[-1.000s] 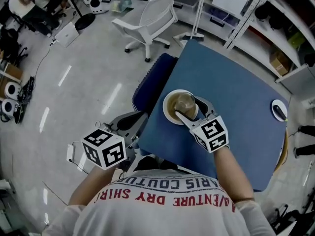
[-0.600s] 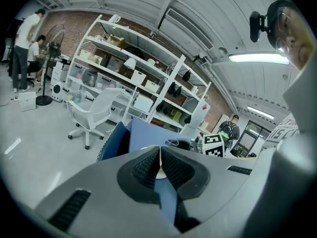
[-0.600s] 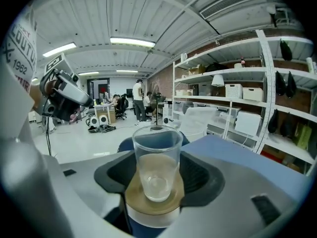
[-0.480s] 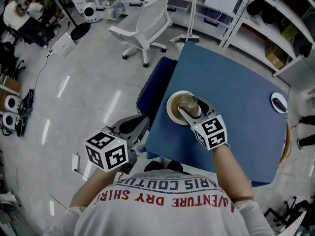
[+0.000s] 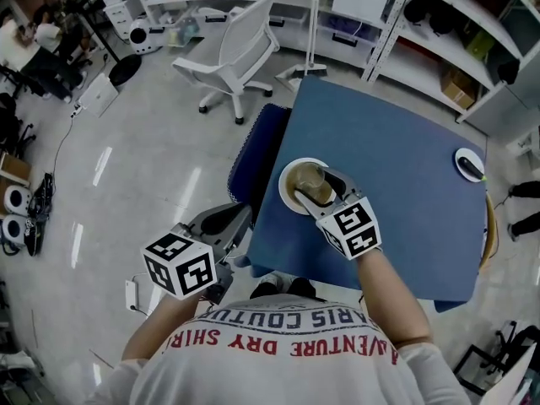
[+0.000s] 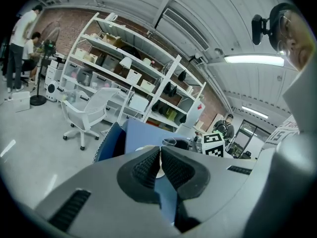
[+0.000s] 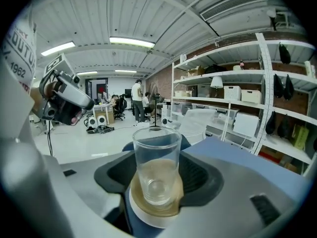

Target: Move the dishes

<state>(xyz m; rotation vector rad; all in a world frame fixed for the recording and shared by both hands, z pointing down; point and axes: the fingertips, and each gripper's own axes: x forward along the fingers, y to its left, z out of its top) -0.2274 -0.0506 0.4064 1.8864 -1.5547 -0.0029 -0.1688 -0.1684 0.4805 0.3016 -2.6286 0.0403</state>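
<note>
A clear glass (image 5: 310,180) (image 7: 157,148) stands upright on a white plate with a brown centre (image 5: 284,184) (image 7: 148,217), near the left edge of the blue table (image 5: 396,167). My right gripper (image 5: 319,186) (image 7: 158,171) reaches over the plate. Its jaws have just been closing and now sit against both sides of the glass. My left gripper (image 5: 239,219) (image 6: 159,152) hangs off the table's left side, over the floor. It is shut with nothing between its pads.
A small white dish (image 5: 469,164) lies at the table's far right edge. A dark blue chair (image 5: 257,154) is tucked against the table's left edge, and a white office chair (image 5: 232,45) stands beyond it. Shelving (image 5: 405,7) runs along the back.
The right gripper's jaws have drawn in from a wider stance onto the glass. Glass and plate stay where they were. The left gripper has barely shifted.
</note>
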